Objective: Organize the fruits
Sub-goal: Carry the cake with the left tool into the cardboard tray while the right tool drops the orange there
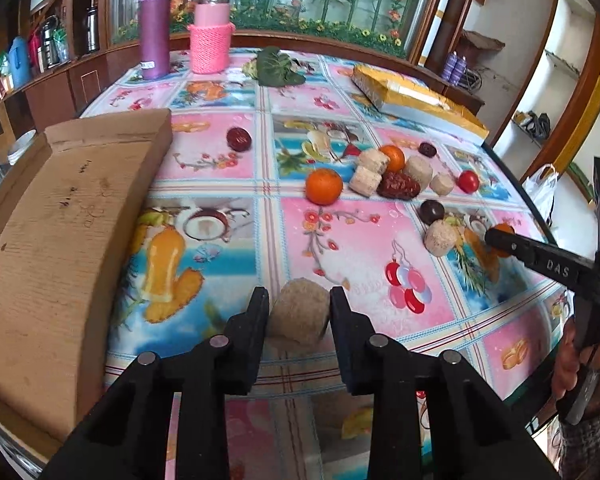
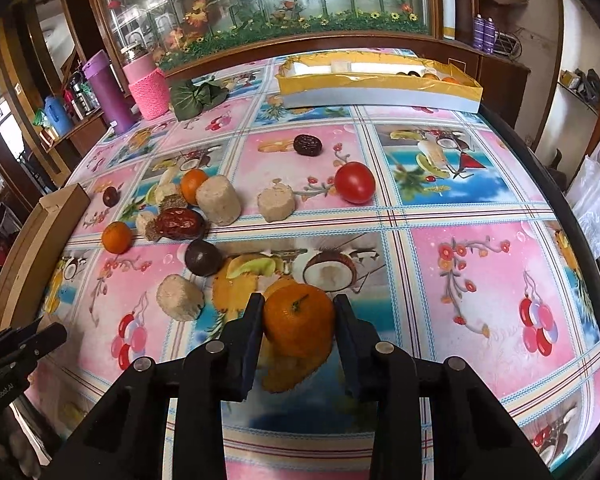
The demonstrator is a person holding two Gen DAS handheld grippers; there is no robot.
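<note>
The lower part of the tan cake (image 1: 298, 312) lay hidden behind the left gripper's fingers (image 1: 256, 320), and in the right wrist view the tangerine's (image 2: 298, 320) sides were covered by the right gripper's pads (image 2: 350, 328). The cardboard box (image 1: 60, 220) was cut off by the picture's left edge — its inside unseen. Fruits in the yellow-rimmed tray (image 2: 380, 94) were too small to tell — only dark and orange spots.

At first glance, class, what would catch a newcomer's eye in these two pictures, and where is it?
The bright fruit-patterned tablecloth fills both views. In the foreground, the right hand-held gripper is closed on an orange mandarin, while the left hand-held gripper clamps a beige cylindrical cake. Mid-table lies a scatter of mandarins, dates and cakes with a red tomato, and a yellow-rimmed box sits at the far edge.
</note>
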